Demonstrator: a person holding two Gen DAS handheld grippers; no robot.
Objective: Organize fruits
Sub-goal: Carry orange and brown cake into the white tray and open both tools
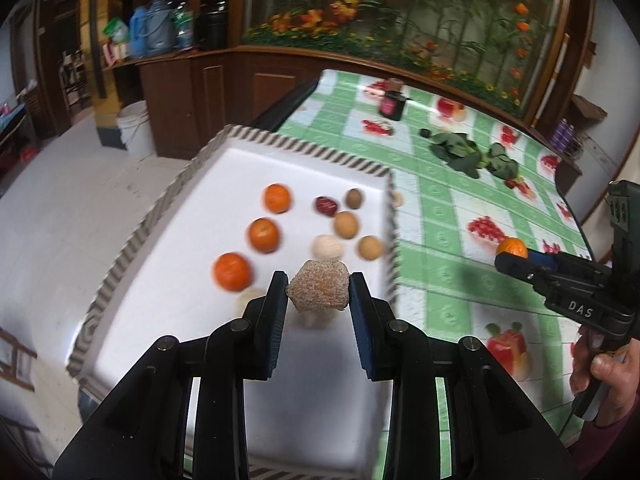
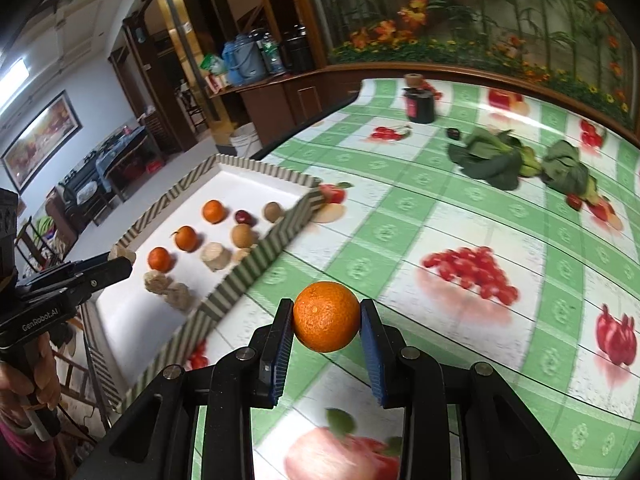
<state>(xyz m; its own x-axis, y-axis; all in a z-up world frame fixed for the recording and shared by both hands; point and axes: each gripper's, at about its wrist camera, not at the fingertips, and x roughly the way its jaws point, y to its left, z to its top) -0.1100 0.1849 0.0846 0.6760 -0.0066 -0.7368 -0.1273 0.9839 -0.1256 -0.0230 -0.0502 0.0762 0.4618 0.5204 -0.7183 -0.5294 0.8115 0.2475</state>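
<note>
My left gripper [image 1: 319, 286] is shut on a rough beige-orange lump [image 1: 318, 291] and holds it above the white tray [image 1: 256, 160] with a striped rim. In the tray lie three oranges [image 1: 264, 234], a red date [image 1: 325, 205], round brown fruits [image 1: 345, 224] and pale lumps [image 1: 327, 246]. My right gripper [image 2: 326, 318] is shut on an orange [image 2: 326, 316] above the green checked tablecloth [image 2: 440, 216], right of the tray [image 2: 256, 268]. It also shows in the left wrist view [image 1: 510, 258], with the orange [image 1: 512, 247] at its tip.
Leafy greens [image 2: 516, 162] lie at the far side of the table. A dark jar [image 2: 419, 105] stands beyond them. A wooden cabinet [image 1: 224, 92] and a white bucket [image 1: 136, 128] stand past the table's far left edge.
</note>
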